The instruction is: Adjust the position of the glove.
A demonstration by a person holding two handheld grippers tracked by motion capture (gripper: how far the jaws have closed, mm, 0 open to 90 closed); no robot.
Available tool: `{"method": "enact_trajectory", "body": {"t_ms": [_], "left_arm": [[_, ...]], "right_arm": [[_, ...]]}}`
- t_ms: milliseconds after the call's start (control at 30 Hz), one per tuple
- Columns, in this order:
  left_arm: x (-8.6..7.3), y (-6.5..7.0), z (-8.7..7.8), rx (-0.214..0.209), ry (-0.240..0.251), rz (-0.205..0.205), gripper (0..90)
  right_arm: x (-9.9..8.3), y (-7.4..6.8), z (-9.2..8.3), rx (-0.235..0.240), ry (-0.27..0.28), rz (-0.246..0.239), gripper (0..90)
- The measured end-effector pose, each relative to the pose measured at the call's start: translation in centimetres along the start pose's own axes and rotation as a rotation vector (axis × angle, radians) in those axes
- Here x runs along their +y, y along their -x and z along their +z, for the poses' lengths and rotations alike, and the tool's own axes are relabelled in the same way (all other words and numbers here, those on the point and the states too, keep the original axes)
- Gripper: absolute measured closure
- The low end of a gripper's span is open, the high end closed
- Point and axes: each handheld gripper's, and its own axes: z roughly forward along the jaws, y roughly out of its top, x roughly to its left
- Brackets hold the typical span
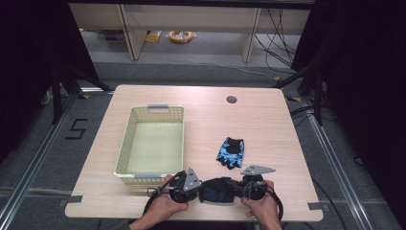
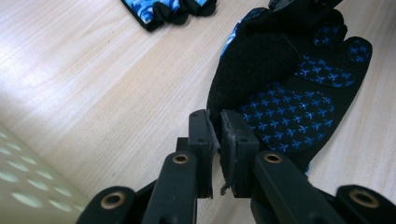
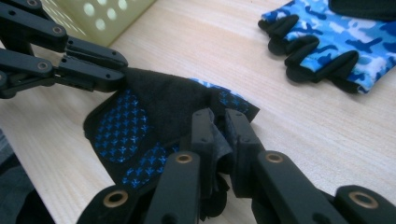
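The left hand-held gripper (image 2: 219, 135) has its two black jaws pinched tight on one edge of a black fingerless glove with small blue plane shapes on its palm (image 2: 299, 88). The right hand-held gripper (image 3: 219, 135) is clamped on the other edge of the same glove. The glove hangs stretched between them, palm side up, near the front edge of the light wooden counter (image 1: 268, 124). Just behind it, a second fingerless glove with a blue camouflage back (image 1: 231, 152) lies flat on the counter, apart from the held one. To the left stands a pale yellow plastic basket with holes in its walls (image 1: 125, 143), near the left hand-held gripper.
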Motion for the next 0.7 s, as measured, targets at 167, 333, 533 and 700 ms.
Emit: {"method": "enact_trajectory", "body": {"t_ms": [167, 333, 533, 700], "left_arm": [[-0.2, -0.2, 0.1, 0.012, -0.011, 0.019, 78.3], [-0.4, 0.1, -0.1, 0.010, -0.009, -0.003, 71.6], [0.3, 0.4, -1.7, -0.006, 0.034, -0.022, 60.7], [0.3, 1.0, -3.0, -0.037, 0.066, -0.045, 56.3]], "right_arm": [[-0.1, -0.4, 0.6, -0.038, -0.013, -0.026, 78.2], [0.1, -0.3, 0.4, -0.047, -0.043, -0.054, 66.7], [0.8, -0.2, -0.8, -0.068, 0.011, -0.088, 58.4], [1.2, 0.7, -1.7, -0.086, 0.064, -0.097, 57.4]]}}
